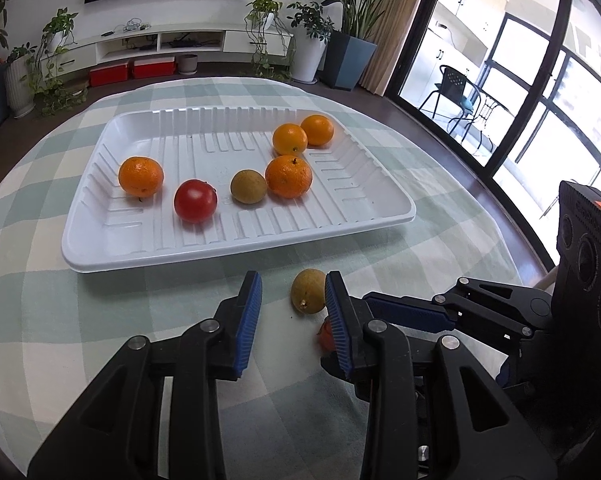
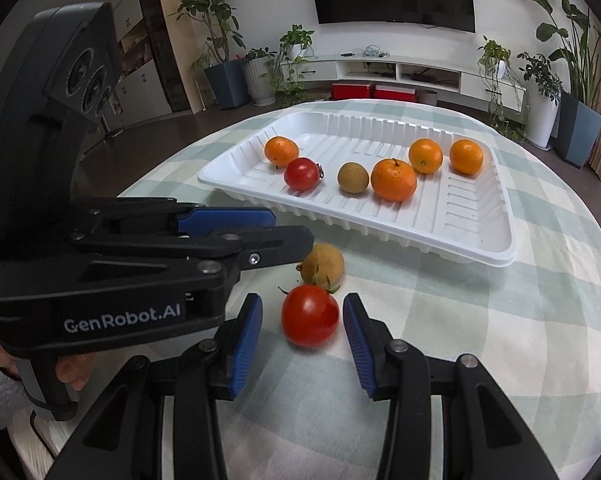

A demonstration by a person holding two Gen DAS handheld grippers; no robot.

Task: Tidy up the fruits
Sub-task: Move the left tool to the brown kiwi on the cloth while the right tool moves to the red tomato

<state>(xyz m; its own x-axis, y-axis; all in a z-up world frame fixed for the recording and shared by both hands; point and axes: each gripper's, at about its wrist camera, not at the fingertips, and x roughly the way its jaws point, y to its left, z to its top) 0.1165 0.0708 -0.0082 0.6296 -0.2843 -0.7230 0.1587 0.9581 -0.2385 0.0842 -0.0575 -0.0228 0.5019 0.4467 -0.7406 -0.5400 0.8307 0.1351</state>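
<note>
- Blue-padded black left gripper (image 1: 293,308) stands part open with nothing clamped; the small round brownish-green fruit (image 1: 308,290) on the cloth lies just ahead of its tips, against the front of its right-hand pad.
- Blue-padded black right gripper (image 2: 302,318) is also part open, one pad on each side of the round red tomato with a green stalk (image 2: 310,314); a gap shows on both sides, so it grips nothing.
- Just beyond that tomato, touching it, lies the same brownish-green fruit (image 2: 322,268), under the left gripper's fingertip.
- Farther ahead of both tools sits the ribbed white plastic tray (image 1: 236,244) on the pale green-and-cream checked tablecloth (image 1: 60,320).
- Inside the tray lie four oranges, a second red tomato (image 1: 195,200) and a second brownish-green fruit (image 1: 248,186), spread apart, two oranges touching at the far right.
</note>
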